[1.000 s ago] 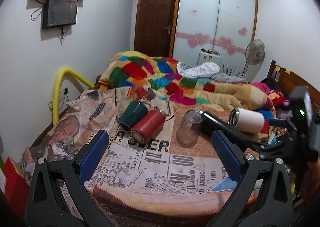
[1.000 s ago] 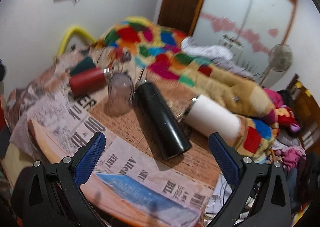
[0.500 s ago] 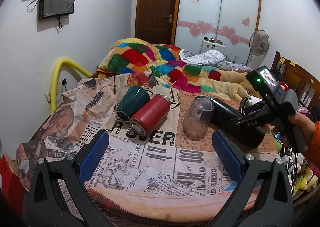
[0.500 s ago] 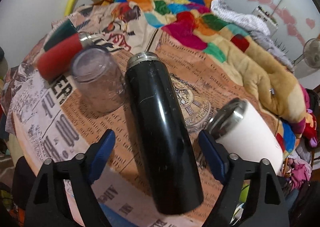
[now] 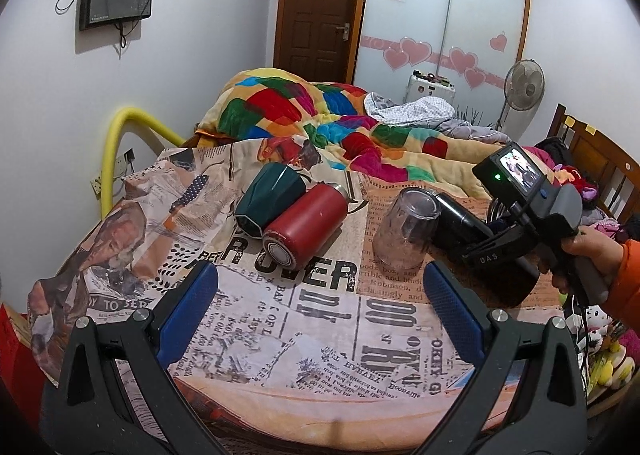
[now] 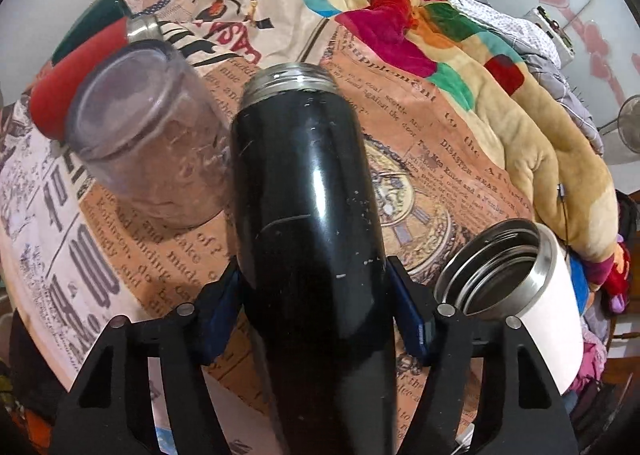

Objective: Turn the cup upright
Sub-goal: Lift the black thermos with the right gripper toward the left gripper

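A black cup (image 6: 308,207) lies on its side on the newspaper-print cloth (image 5: 320,319), open steel mouth pointing away. My right gripper (image 6: 316,295) straddles its lower body, blue pads against both sides, shut on it. In the left wrist view the right gripper (image 5: 520,231) covers part of the black cup (image 5: 460,223). My left gripper (image 5: 320,303) is open and empty, hovering over the cloth's near part. A clear glass cup (image 6: 148,135) stands upside down just left of the black cup.
A red flask (image 5: 308,223) and a dark green cup (image 5: 268,199) lie side by side at the left. A white tumbler (image 6: 532,303) lies at the right, mouth open. A colourful quilt (image 5: 340,119) is piled behind. The cloth's front edge is close below.
My right gripper moved forward over the black cup and its fingers closed onto the cup's sides. My left gripper stayed open and moved a little closer.
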Demonstrator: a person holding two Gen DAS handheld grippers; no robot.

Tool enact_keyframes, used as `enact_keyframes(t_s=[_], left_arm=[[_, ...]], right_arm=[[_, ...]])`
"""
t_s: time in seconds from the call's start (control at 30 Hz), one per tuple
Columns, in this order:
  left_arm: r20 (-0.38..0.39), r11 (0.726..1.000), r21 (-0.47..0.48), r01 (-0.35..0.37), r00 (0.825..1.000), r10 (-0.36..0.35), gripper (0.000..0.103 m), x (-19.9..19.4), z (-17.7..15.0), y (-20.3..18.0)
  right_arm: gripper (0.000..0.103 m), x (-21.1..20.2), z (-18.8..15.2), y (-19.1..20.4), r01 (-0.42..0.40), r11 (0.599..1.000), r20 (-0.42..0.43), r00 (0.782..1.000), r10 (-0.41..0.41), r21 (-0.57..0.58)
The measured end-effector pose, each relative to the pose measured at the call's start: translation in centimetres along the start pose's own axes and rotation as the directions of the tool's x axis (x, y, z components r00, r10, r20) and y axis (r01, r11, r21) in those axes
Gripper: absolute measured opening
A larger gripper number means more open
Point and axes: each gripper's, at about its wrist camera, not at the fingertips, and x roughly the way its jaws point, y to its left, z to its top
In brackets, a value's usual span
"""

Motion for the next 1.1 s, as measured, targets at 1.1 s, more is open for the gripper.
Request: enact_keyframes(t_s=[1.1], left_arm=[[0.102, 1.0, 0.005, 0.009, 0.995, -0.01, 0.103, -7.1, 0.8, -0.5]], right_arm=[[0.062, -13.7, -5.1, 5.1, -0.023, 0.998, 0.272, 0.962, 0.037, -0.054]])
